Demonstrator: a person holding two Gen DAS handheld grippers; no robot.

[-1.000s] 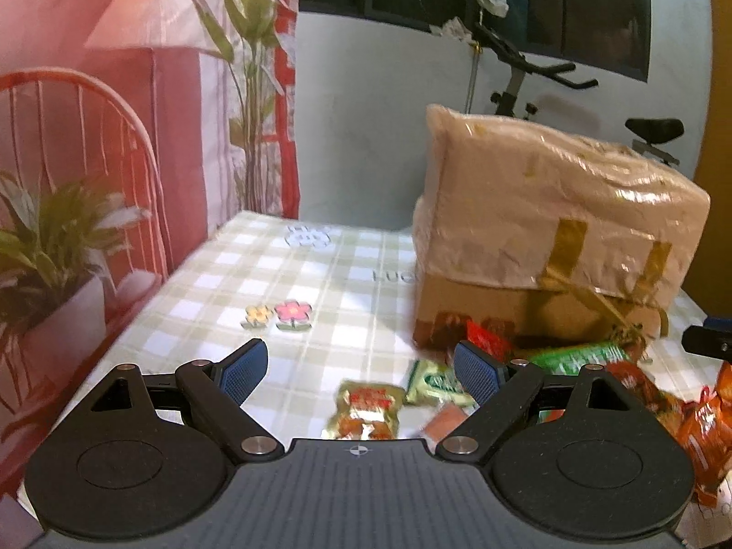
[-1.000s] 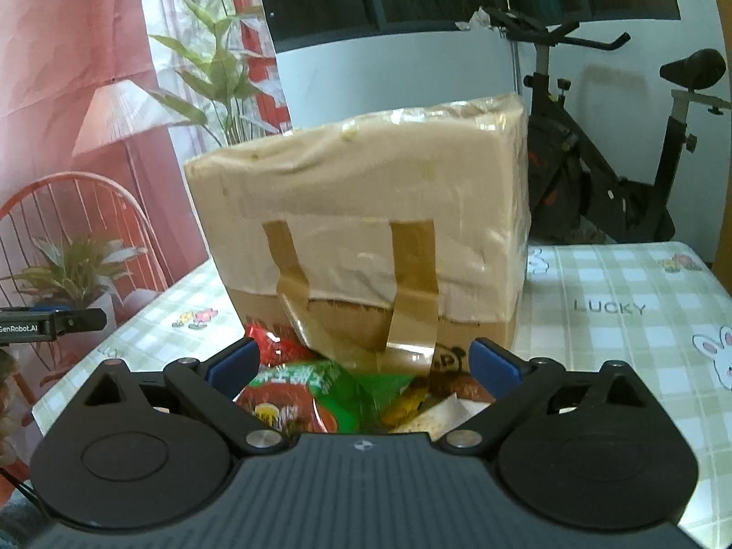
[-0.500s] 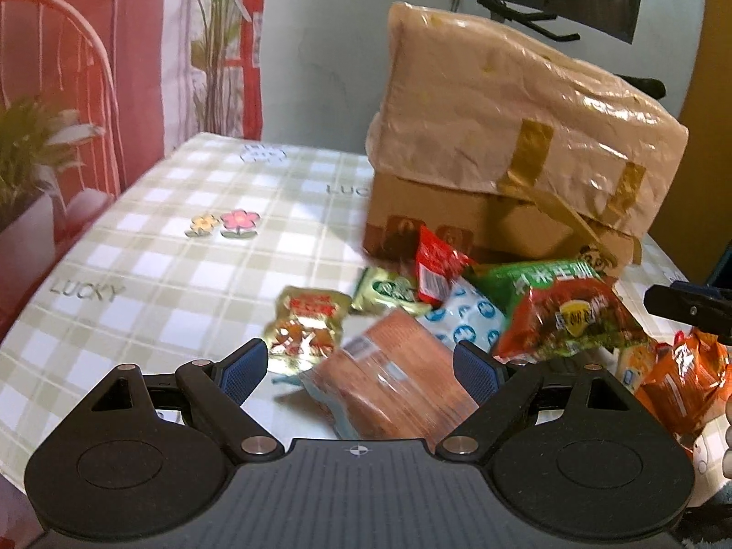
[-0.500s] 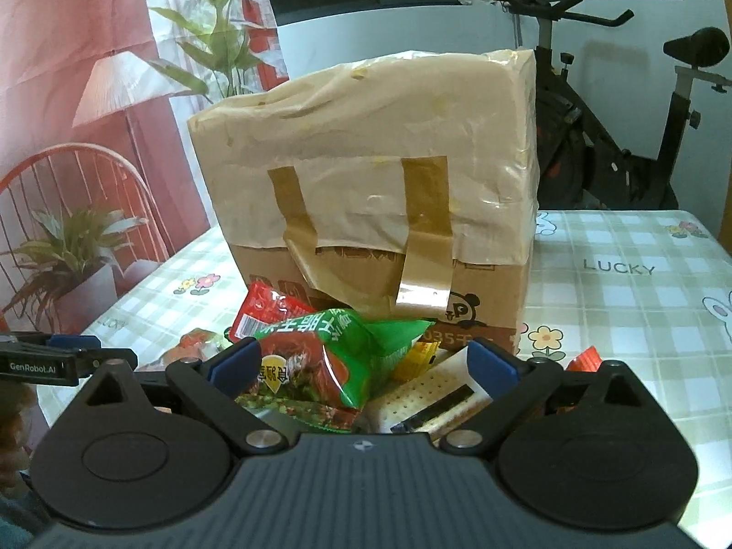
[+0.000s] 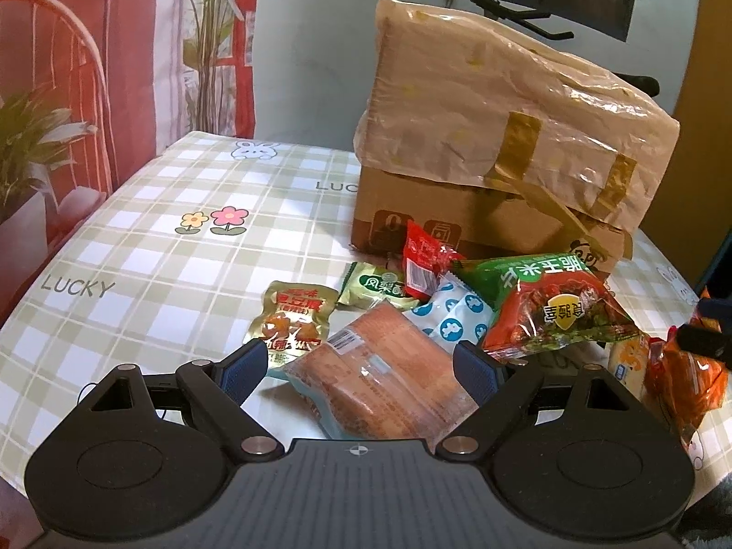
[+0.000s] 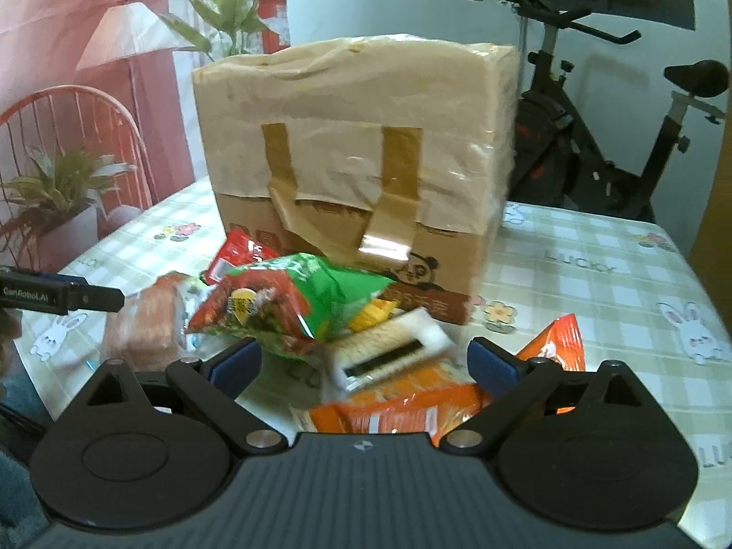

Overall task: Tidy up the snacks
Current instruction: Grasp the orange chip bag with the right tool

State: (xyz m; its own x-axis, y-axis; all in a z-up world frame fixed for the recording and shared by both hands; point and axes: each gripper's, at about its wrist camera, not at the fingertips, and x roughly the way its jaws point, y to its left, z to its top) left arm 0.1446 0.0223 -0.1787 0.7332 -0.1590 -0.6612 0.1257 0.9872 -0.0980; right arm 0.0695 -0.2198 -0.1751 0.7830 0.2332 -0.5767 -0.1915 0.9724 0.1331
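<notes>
Since the earlier frames both views have been tipped downward, so that the snack pile, then only glimpsed at the foot of the taped cardboard box (image 5: 503, 137), is now spread out in front of each gripper; in the left wrist view the brown wrapped bread packet (image 5: 379, 384) has been brought in between the fingers.

The left gripper (image 5: 361, 366) is held with its jaws spread wide, nothing pinched. The bread packet lies flat on the checked tablecloth (image 5: 137, 247) in the gap between the blue pads, apart from both; it appears to be the packet lined up for picking. Beside it lie a gold and red sachet (image 5: 290, 320), a pale green sachet (image 5: 375, 286), a blue-spotted white packet (image 5: 453, 320), a red sachet (image 5: 423, 261) and a green and red crisp bag (image 5: 549, 306), heaped against the box as though tipped out there for sorting.

The right gripper (image 6: 363, 361) is likewise seen with jaws wide apart and empty. A white-ended biscuit pack (image 6: 389, 352) and an orange packet (image 6: 411, 407) lie in or below the gap between its pads; whether they are touched cannot be told, as the view is blurred. The green crisp bag is propped over other packets just beyond the left pad
</notes>
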